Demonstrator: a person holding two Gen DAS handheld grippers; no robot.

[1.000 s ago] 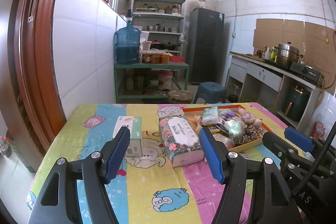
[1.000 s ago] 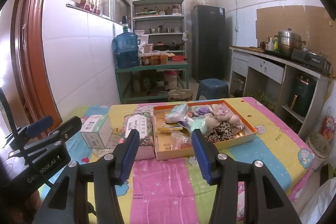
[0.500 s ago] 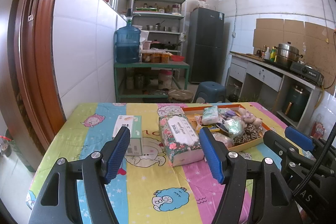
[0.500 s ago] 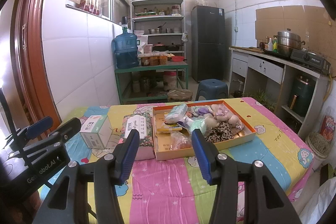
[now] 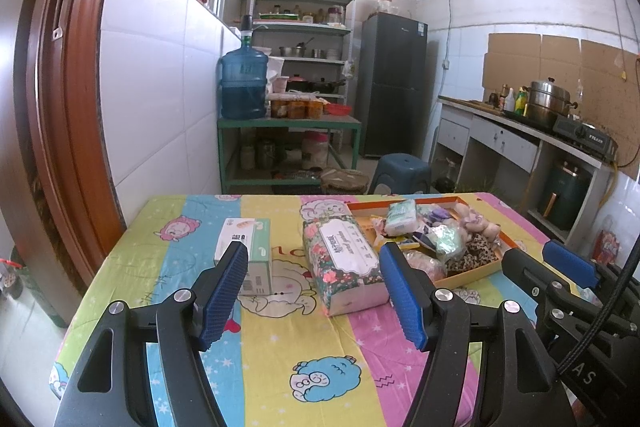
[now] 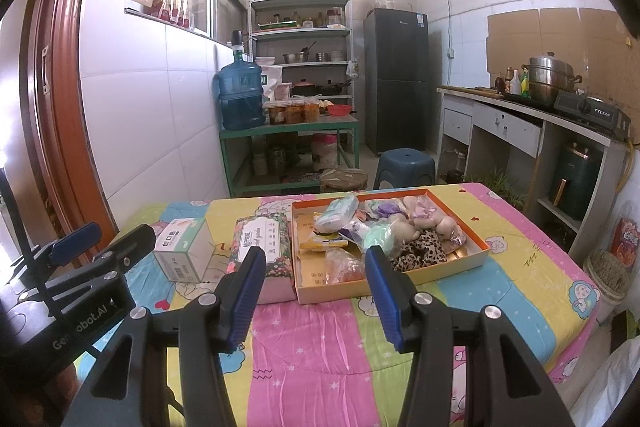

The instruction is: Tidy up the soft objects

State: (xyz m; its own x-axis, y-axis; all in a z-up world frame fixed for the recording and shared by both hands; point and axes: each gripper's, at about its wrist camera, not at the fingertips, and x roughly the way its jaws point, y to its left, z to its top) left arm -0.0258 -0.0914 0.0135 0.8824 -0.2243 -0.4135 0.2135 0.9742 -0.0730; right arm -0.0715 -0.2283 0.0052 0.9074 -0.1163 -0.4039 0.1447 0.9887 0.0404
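An orange-rimmed cardboard tray point(image 6: 482, 254) on the colourful tablecloth holds several soft things: a leopard-print scrunchie point(image 6: 420, 250), a pale green tissue pack point(image 6: 338, 211), plush pieces and small packets. A floral tissue pack point(image 6: 264, 247) lies left of the tray point(image 5: 472, 277), and a white-green mask box point(image 6: 182, 247) lies further left. My right gripper point(image 6: 314, 297) hovers open before the tray's near edge, with nothing between its pads. Short of the floral tissue pack point(image 5: 344, 259) and the mask box point(image 5: 248, 255), my left gripper point(image 5: 314, 295) hangs wide open and empty.
The table point(image 6: 320, 347) stands against a tiled wall on the left, beside a red-brown door frame point(image 5: 60, 107). Behind it are a green rack with a blue water jug point(image 6: 240, 95), a blue stool point(image 6: 406, 167), a dark fridge and a counter with a pot at the right.
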